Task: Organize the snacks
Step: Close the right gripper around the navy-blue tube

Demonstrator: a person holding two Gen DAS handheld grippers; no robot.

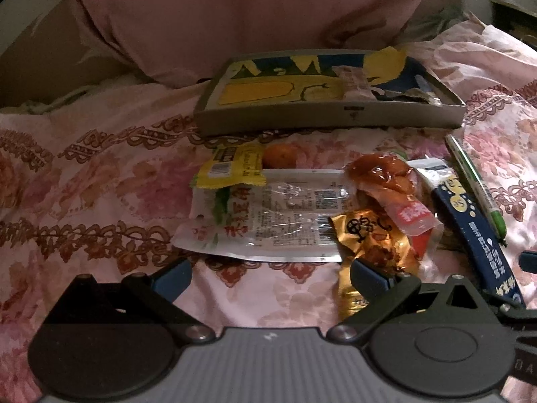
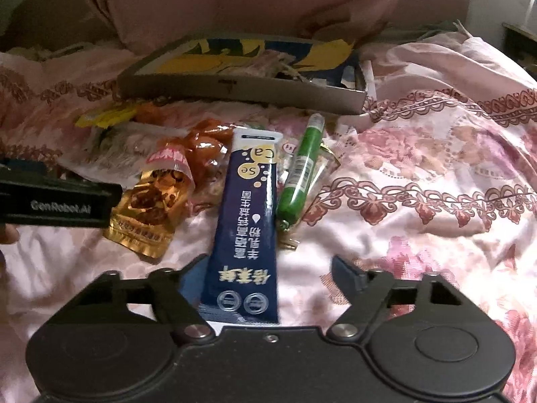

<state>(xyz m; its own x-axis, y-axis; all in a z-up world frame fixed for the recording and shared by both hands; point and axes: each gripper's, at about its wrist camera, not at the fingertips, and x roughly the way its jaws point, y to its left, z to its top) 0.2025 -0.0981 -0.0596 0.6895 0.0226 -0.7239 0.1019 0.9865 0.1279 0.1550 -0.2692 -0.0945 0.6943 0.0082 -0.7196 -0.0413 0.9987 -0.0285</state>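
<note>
A heap of snacks lies on the floral bedspread: a yellow packet (image 1: 231, 166), a long clear packet (image 1: 268, 215), a gold packet (image 1: 372, 245), a dark blue sachet (image 1: 480, 231) and a green stick (image 1: 476, 184). My left gripper (image 1: 268, 275) stands open just before the clear packet, its right finger over the gold packet's near end. My right gripper (image 2: 268, 275) is open around the near end of the blue sachet (image 2: 248, 208); the left finger is at its edge, the right finger apart from it. The green stick (image 2: 300, 171) lies just right of the sachet.
A shallow grey cardboard box (image 1: 329, 117) with a yellow and blue bottom sits behind the heap, holding a pink wrapped snack (image 1: 352, 82) and scraps. Pink fabric (image 1: 235, 16) rises behind it. The left gripper's body (image 2: 60, 205) juts in beside the gold packet (image 2: 147, 208).
</note>
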